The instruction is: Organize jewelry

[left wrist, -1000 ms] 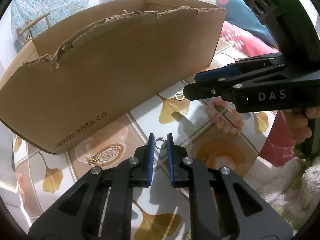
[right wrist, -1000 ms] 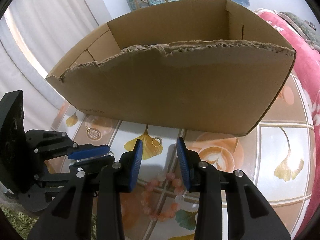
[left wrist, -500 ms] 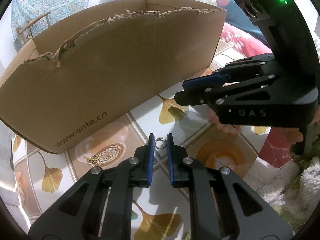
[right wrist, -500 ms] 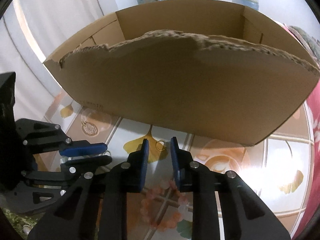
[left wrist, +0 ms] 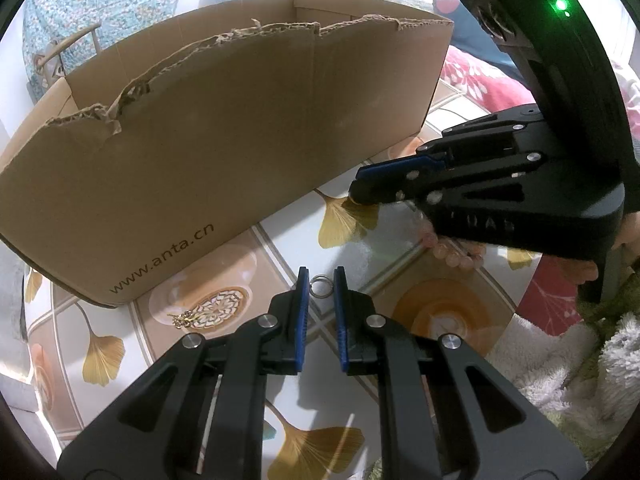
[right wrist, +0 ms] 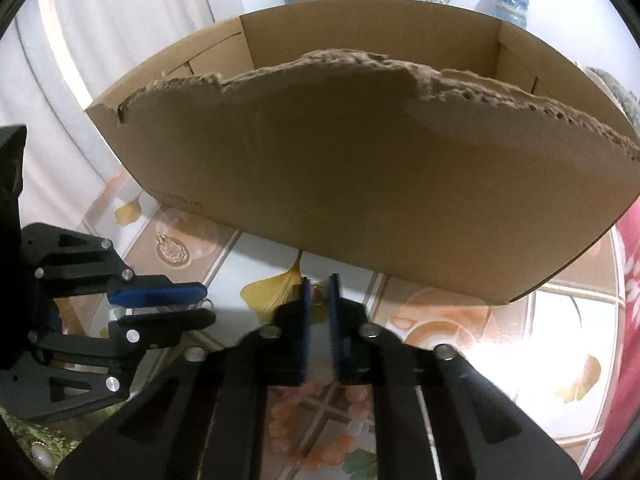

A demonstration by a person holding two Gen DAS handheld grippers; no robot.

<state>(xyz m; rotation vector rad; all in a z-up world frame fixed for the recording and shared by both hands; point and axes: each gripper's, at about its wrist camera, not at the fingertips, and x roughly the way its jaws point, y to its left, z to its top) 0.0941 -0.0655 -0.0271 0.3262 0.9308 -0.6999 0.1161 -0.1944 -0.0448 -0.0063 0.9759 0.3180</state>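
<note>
Where torn cardboard box (left wrist: pixel 224 152) stands, round metal ring (left wrist: pixel 320 286)

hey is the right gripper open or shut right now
Shut. The right gripper has just been closing; its blue pads now pinch a small gold ring in front of the cardboard box.

Silver ring (left wrist: pixel 320 286), gold ring (right wrist: pixel 317 295) and pink bead bracelet (left wrist: pixel 452 249) lie on tablecloth

Torn corrugated cardboard box (left wrist: pixel 224 128), matt brown with a ragged, fibrous top edge, stands on a glossy, light-reflecting tablecloth (left wrist: pixel 280 240) printed with ginkgo leaves. Thin shiny metal ring (left wrist: pixel 320 286) lies on it beside smooth, polished pink bead bracelet (right wrist: pixel 316 432). Matt black plastic left gripper (left wrist: pixel 321 292) carries blue rubbery pads and bright metal screws.
</note>
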